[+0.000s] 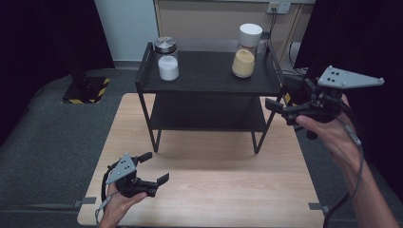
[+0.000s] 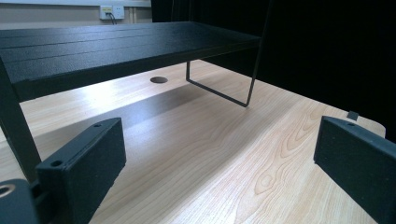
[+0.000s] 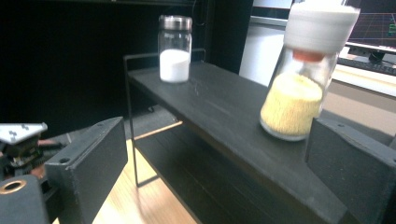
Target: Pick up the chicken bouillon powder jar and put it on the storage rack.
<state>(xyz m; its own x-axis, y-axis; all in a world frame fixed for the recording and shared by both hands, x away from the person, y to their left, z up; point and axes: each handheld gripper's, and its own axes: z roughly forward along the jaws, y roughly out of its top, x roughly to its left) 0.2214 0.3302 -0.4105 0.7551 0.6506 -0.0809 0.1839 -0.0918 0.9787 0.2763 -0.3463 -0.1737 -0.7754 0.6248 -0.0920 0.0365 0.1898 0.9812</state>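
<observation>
Nothing grabbed yet: right gripper (image 1: 278,108), fingers apart, nears grain jar (image 1: 244,61) on shelf (image 1: 209,78); left gripper (image 1: 154,167) apart, idle over counter (image 1: 214,190).

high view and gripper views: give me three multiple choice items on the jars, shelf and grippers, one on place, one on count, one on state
1. Where does the jar of yellow grains stand?
A. on the rack's top shelf, right end
B. on the wooden table
C. on the rack's lower shelf

2. How many jars are on the rack?
A. one
B. two
C. four

3. How do the jaws of the right gripper stand?
A. closed on the jar of white powder
B. closed on the rack's frame
C. open, holding nothing

Answers: 1 A, it sits at the top shelf's right end in the high view. 2 B, it and the jar of white powder are the two there. 3 C, the right gripper view shows its jaws apart with nothing gripped.
</observation>
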